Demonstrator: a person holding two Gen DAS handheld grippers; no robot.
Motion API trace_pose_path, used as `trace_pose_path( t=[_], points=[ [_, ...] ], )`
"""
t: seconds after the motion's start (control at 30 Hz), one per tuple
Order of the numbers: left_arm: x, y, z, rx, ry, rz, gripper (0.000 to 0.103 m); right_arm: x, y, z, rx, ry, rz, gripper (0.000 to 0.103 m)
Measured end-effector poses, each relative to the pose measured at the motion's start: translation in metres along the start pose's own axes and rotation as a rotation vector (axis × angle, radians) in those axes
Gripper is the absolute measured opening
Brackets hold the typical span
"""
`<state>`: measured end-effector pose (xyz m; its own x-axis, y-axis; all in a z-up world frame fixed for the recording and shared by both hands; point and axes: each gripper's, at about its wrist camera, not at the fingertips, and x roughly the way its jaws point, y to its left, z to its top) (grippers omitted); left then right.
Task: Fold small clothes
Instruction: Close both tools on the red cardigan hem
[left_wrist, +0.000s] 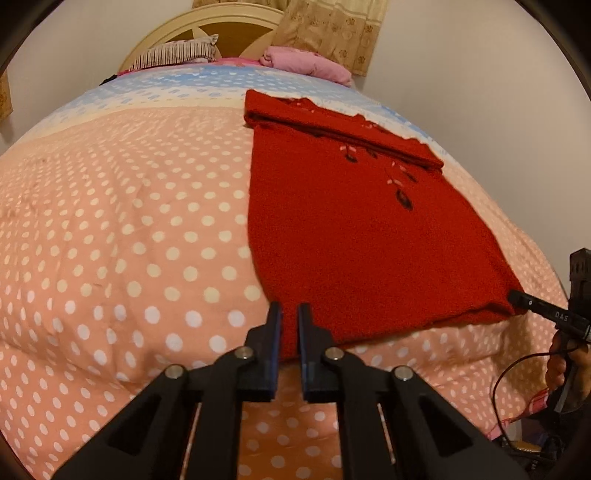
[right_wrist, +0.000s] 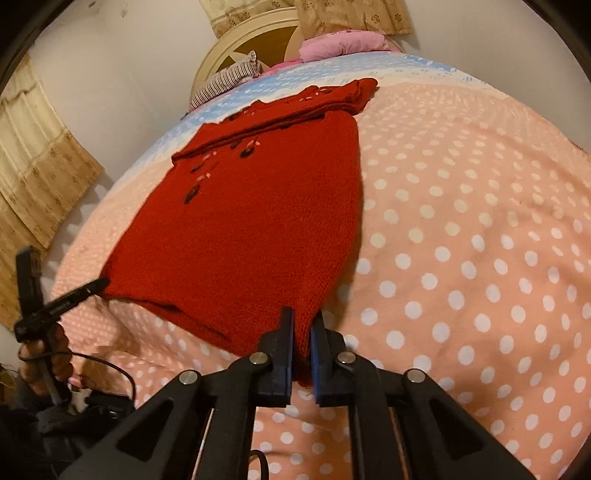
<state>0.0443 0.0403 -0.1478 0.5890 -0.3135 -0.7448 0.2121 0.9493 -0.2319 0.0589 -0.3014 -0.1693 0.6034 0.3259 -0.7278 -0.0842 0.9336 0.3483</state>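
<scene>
A red knitted sweater (left_wrist: 354, 236) (right_wrist: 243, 229) with dark and pink embroidery lies flat on the bed, its top part folded across. My left gripper (left_wrist: 289, 306) is shut on the near left corner of its hem, and red cloth shows between the fingers. The right gripper (right_wrist: 302, 314) is shut on the near right corner of the same hem. Each wrist view also catches the other gripper side-on at its own corner: the right gripper (left_wrist: 515, 297) and the left gripper (right_wrist: 103, 283).
The sweater rests on a pink quilt with white dots (left_wrist: 129, 240) (right_wrist: 461, 240) that has a blue band at the far end. A striped pillow (left_wrist: 173, 55), a pink bundle (left_wrist: 306, 61) and a cream headboard (left_wrist: 207, 26) lie beyond. A hand (right_wrist: 44, 358) and a cable (left_wrist: 517, 373) are at the bed's edge.
</scene>
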Motion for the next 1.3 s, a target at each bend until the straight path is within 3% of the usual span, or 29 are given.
trace_pose_path(
  t=[0.2,0.3,0.47,0.8,1.3],
  points=[
    [-0.013,0.013,0.008,-0.040,-0.032,-0.070,0.007,-0.017,-0.005,0.006,0.025,-0.063,0.050,0.007],
    [-0.015,0.014,0.010,-0.049,-0.039,-0.088,0.006,-0.014,-0.005,0.005,0.033,-0.058,0.064,0.006],
    [-0.024,0.016,0.024,-0.048,-0.081,-0.101,0.006,-0.034,0.001,0.017,0.032,-0.139,0.129,0.006],
    [-0.018,0.019,0.070,-0.082,-0.114,-0.150,0.006,-0.047,0.012,0.065,0.038,-0.276,0.114,0.006],
    [-0.015,0.023,0.149,-0.118,-0.200,-0.187,0.005,-0.050,0.023,0.139,0.019,-0.376,0.116,0.006]
  ],
)
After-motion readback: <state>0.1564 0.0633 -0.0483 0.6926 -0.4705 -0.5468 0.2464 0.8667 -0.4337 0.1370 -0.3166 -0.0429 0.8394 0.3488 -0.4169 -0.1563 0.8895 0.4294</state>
